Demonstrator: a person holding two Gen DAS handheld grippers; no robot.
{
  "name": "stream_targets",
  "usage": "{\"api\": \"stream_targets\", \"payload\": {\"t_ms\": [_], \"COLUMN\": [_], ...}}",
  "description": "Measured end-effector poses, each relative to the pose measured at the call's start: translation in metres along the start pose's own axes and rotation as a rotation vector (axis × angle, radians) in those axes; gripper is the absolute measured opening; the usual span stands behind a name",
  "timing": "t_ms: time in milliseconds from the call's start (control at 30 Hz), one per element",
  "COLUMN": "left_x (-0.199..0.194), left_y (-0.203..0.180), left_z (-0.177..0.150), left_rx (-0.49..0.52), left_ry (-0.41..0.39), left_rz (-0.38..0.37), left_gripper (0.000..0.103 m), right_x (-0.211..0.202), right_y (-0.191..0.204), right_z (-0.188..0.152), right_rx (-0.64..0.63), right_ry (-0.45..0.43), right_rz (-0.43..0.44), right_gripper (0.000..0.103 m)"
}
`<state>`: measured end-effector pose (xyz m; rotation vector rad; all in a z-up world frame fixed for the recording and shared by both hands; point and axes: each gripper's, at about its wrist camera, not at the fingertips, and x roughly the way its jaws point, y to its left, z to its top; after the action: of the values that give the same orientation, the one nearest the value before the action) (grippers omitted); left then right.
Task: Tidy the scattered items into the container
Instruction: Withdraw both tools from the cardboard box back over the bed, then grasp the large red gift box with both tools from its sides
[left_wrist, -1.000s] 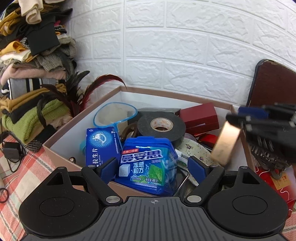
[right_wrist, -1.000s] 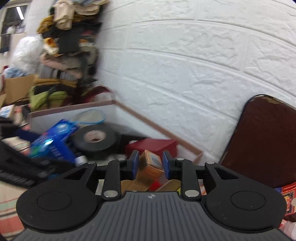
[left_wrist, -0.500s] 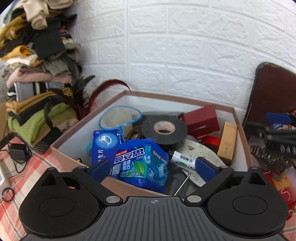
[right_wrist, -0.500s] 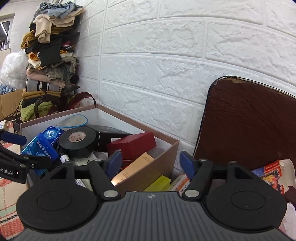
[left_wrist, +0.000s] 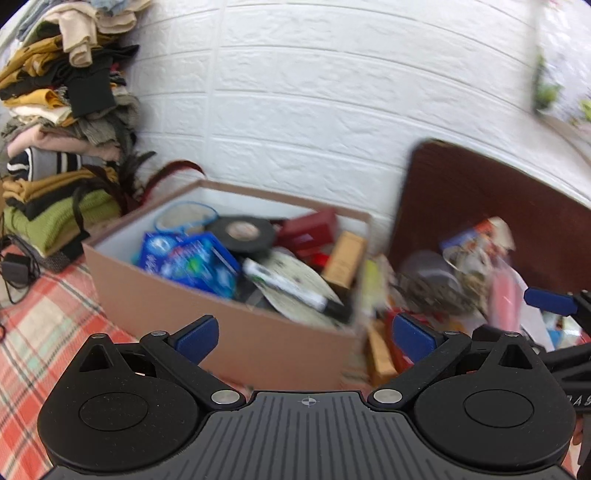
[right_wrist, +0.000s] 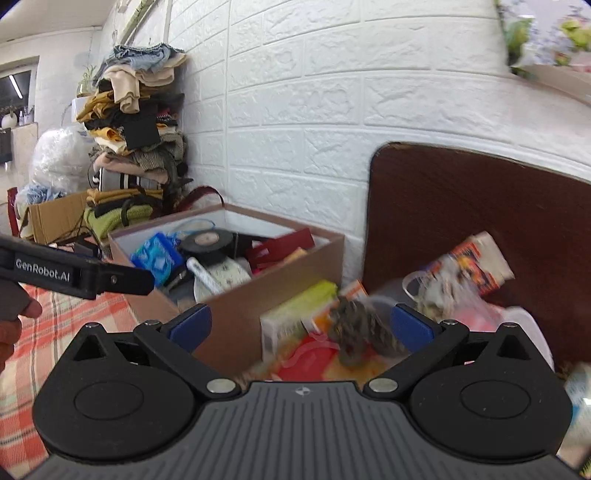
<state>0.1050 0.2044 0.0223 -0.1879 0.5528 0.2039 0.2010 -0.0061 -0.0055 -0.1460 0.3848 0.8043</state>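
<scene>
The brown cardboard container (left_wrist: 177, 306) stands on the checked cloth. It holds a blue gum pack (left_wrist: 199, 264), a black tape roll (left_wrist: 242, 230), a red box (left_wrist: 310, 230), a marker (left_wrist: 288, 284) and a tan box (left_wrist: 343, 258). My left gripper (left_wrist: 304, 336) hangs open and empty in front of its near wall. To the container's (right_wrist: 240, 306) right lie scattered items: a yellow-green box (right_wrist: 299, 310), an orange box (right_wrist: 349, 293), a dark lump (right_wrist: 354, 332) and a colourful carton (right_wrist: 469, 262). Above them my right gripper (right_wrist: 301, 326) is open and empty.
A dark brown board (right_wrist: 480, 206) leans on the white brick wall behind the scattered pile. A tall stack of folded clothes (left_wrist: 55, 129) stands left of the container. A charger with cable (left_wrist: 14, 271) lies on the cloth. A hand (right_wrist: 14, 317) holds the left gripper.
The right gripper opened and let the tan box go into the container, then drew back to the right. The left gripper also pulled back from the container; both views are blurred by motion.
</scene>
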Motion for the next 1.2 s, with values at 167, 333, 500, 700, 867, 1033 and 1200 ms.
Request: {"api": "stream_targets", "payload": {"t_ms": [167, 333, 500, 700, 867, 1033, 1200], "left_x": [-0.009, -0.004, 0.006, 0.026, 0.047, 0.067, 0.085], "left_y": [-0.028, -0.054, -0.073, -0.081, -0.086, -0.090, -0.088], "left_z": [-0.035, -0.067, -0.079, -0.076, -0.069, -0.064, -0.060], "left_rx": [-0.003, 0.045, 0.116, 0.167, 0.220, 0.271, 0.295], "left_ry": [0.043, 0.075, 0.067, 0.057, 0.058, 0.047, 0.047], "left_rz": [-0.057, -0.071, -0.091, -0.109, -0.117, -0.125, -0.147], "left_gripper": [0.103, 0.103, 0.103, 0.102, 0.100, 0.096, 0.093], "right_x": [-0.034, -0.054, -0.061, -0.056, -0.042, -0.024, -0.005], "right_y": [-0.002, -0.011, -0.025, -0.032, -0.038, -0.047, -0.048], "right_z": [-0.038, -0.073, -0.088, -0.092, -0.091, -0.088, -0.087], "right_rx": [0.004, 0.027, 0.092, 0.091, 0.039, -0.002, -0.041], "right_ry": [0.039, 0.091, 0.115, 0.100, 0.086, 0.085, 0.091], "right_rz": [-0.038, -0.083, -0.104, -0.102, -0.112, -0.090, -0.045], "right_gripper": [0.103, 0.103, 0.103, 0.103, 0.103, 0.101, 0.095]}}
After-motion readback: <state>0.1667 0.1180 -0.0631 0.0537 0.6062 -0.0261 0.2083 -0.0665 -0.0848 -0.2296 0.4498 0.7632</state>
